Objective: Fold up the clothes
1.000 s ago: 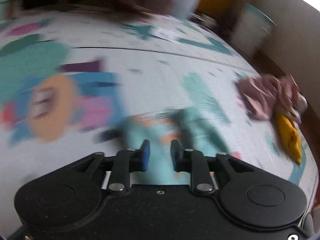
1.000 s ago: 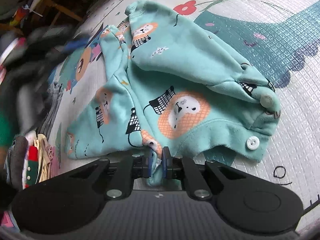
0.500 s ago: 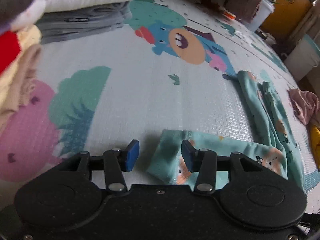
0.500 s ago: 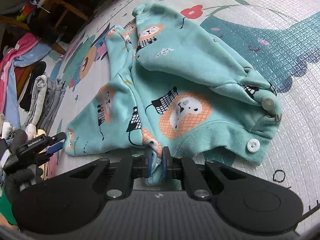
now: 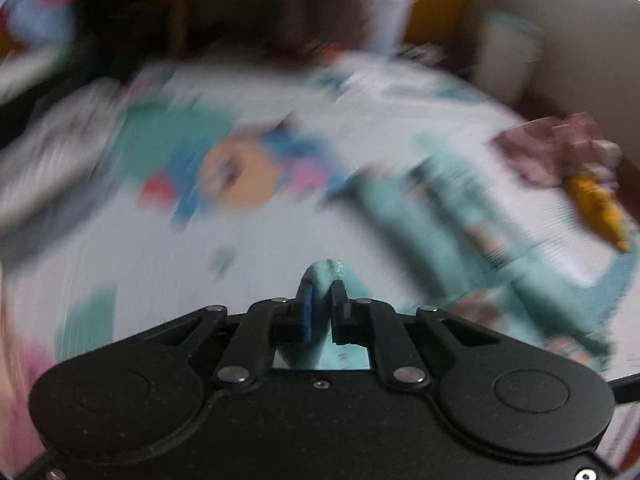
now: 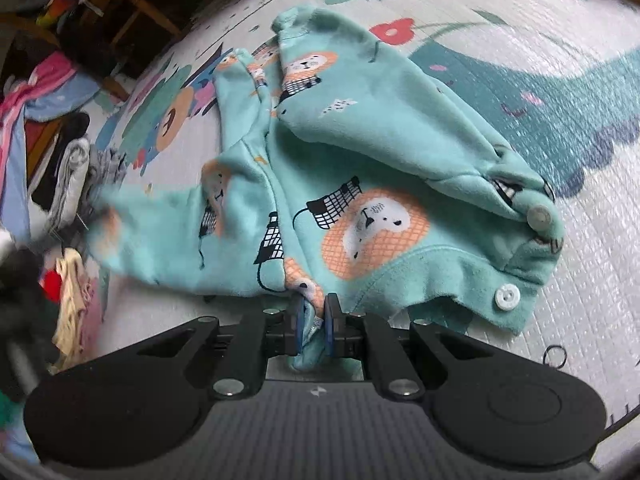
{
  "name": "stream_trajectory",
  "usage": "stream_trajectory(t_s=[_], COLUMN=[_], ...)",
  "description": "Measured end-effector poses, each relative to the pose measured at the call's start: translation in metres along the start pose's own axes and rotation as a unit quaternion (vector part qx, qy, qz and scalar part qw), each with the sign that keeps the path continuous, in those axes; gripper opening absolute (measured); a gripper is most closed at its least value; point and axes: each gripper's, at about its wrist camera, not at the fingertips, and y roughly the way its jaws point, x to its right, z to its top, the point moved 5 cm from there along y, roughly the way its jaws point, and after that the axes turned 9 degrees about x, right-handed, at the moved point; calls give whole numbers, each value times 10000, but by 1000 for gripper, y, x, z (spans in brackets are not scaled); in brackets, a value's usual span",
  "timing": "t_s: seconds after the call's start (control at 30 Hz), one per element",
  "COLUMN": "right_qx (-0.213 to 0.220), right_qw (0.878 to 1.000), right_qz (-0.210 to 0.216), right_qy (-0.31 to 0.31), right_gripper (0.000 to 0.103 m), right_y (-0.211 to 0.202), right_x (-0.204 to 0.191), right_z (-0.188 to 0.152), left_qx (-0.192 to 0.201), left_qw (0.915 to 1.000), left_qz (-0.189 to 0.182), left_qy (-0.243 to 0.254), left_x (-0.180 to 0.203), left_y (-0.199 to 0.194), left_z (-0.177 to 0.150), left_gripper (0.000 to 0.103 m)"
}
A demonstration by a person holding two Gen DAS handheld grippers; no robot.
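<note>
Both claws, left claw [image 5: 322, 300] and right claw [image 6: 313, 322], clamped on the teal garment [image 6: 360, 168].

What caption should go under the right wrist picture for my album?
Right gripper pinching the hem of a teal lion-print baby top spread on a cartoon play mat.

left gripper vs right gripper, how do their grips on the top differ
The left gripper pinches a blurred sleeve end of the teal top, with cloth poking up past its tips; the right gripper clamps the hem near the white button. The left wrist view is smeared; the right wrist view is mostly sharp. Both are shut on the same top, over the play mat.
</note>
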Motion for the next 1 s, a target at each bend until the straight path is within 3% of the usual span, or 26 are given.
stream_trajectory(t_s=[0.1, 0.2, 0.33, 0.67, 0.83, 0.93, 1.0], right_qx=[14, 21, 93, 639, 814, 1086, 1265], right_qw=[9995, 9982, 9965, 9822, 9568, 9356, 9228], right_qz=[-42, -62, -127, -312, -451, -565, -421], right_qy=[-313, -589, -821, -1739, -2754, -3311, -3616], right_gripper=[15, 21, 27, 30, 31, 47, 49], right_y=[-1, -2, -6, -15, -15, -18, -19], right_x=[-7, -13, -17, -26, -41, -52, -59], right_z=[-2, -4, -4, 9, 3, 3, 5], left_qx=[481, 727, 714, 529, 206, 123, 127], left_qw=[9944, 9813, 9696, 9729, 9859, 9890, 9894], left_qz=[-792, -1565, -1942, -1763, -1316, -1142, -1125], left_qy=[514, 848, 1310, 1403, 1007, 931, 911], left_x=[49, 96, 134, 147, 127, 118, 115], left_y=[-14, -16, 3, -7, 2, 7, 8], left_z=[58, 94, 109, 125, 117, 116, 117], left_gripper=[6, 6, 6, 6, 6, 6, 6])
